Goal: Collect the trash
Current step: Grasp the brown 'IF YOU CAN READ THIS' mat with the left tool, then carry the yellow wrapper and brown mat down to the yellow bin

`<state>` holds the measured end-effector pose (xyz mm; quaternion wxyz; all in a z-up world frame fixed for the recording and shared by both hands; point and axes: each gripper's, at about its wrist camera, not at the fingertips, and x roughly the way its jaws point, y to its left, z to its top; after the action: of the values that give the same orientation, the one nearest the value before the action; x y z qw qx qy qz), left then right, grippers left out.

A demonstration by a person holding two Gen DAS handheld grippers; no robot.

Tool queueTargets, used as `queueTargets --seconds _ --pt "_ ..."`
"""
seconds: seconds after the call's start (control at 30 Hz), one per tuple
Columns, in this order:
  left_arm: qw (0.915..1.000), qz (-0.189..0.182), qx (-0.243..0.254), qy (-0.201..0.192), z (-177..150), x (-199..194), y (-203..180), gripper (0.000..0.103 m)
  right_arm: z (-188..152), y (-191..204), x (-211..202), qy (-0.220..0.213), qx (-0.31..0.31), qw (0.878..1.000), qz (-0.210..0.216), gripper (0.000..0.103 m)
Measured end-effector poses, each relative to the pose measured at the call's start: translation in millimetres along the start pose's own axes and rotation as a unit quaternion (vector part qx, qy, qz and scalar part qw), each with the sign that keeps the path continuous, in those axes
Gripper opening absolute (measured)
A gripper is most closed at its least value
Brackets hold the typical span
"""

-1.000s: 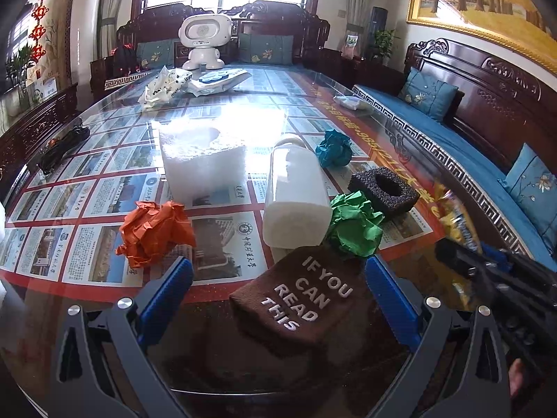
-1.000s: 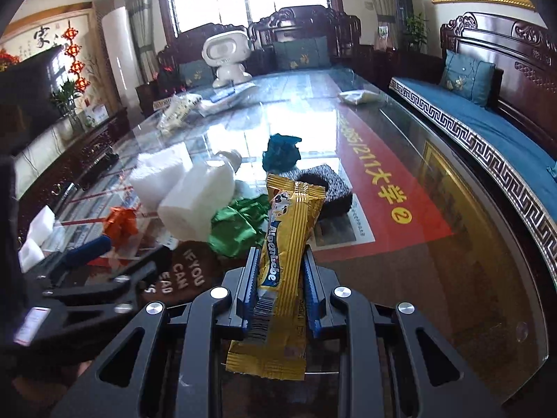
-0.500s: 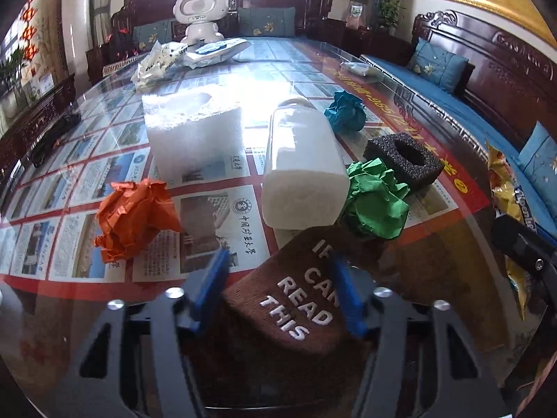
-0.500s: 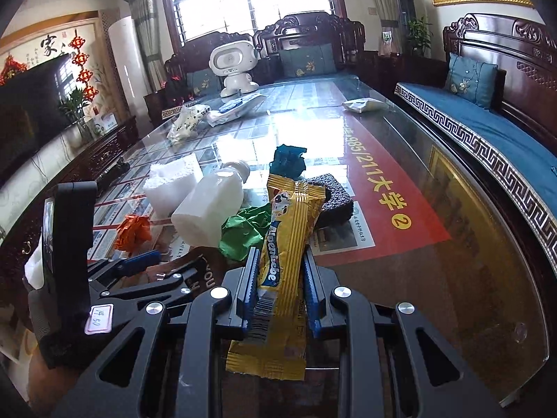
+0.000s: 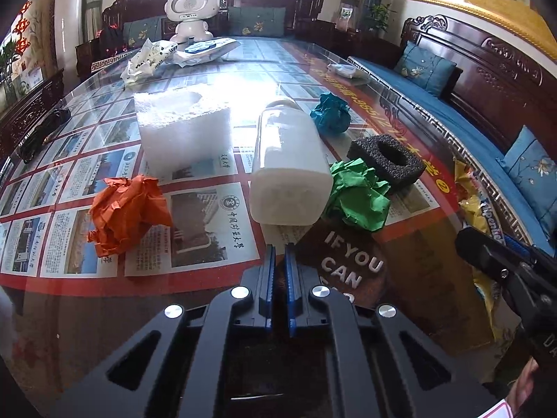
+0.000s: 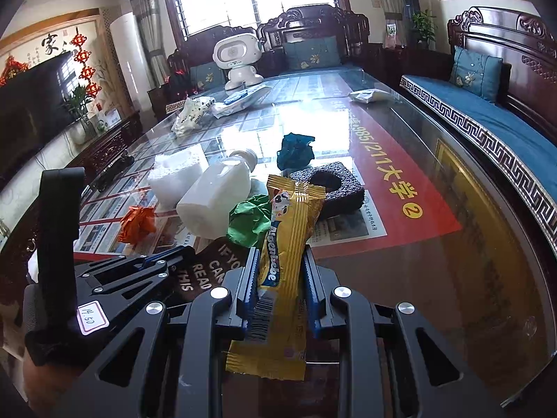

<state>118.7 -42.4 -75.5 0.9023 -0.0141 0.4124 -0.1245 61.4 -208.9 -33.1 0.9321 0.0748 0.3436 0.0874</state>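
Note:
My left gripper [image 5: 279, 249] is shut on the left edge of a brown cloth [image 5: 348, 261] printed "IF YOU CAN READ THIS", which lies flat on the glass table [image 5: 209, 278]. My right gripper [image 6: 280, 254] is shut on a yellow snack wrapper [image 6: 296, 216] that sticks up past its fingers, just right of the left gripper [image 6: 170, 257]. Beyond the cloth lie a white plastic bottle [image 5: 289, 167] on its side, a green paper ball [image 5: 358, 195], an orange paper ball [image 5: 128, 209], a teal paper ball [image 5: 329, 113], a black foam ring block [image 5: 386, 160] and a white foam block [image 5: 181, 129].
A white toy robot [image 5: 191, 10] and several crumpled white bags [image 5: 149, 57] sit at the table's far end. A small white packet [image 5: 344, 69] lies near the right edge. A blue-cushioned wooden bench [image 5: 452, 122] runs along the right side.
The left gripper's jaws went from wide open around the brown cloth to shut at its left edge. The right gripper has not moved and still holds the wrapper.

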Motion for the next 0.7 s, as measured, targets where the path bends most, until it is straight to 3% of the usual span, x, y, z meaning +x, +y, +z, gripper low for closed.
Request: queueTargets --seconds 0.7 --pt "0.9972 -0.035 0.006 -0.065 9 -66 -11 0.006 -5 10 -19 -0.015 -0.007 1.0 0.022 0.024"
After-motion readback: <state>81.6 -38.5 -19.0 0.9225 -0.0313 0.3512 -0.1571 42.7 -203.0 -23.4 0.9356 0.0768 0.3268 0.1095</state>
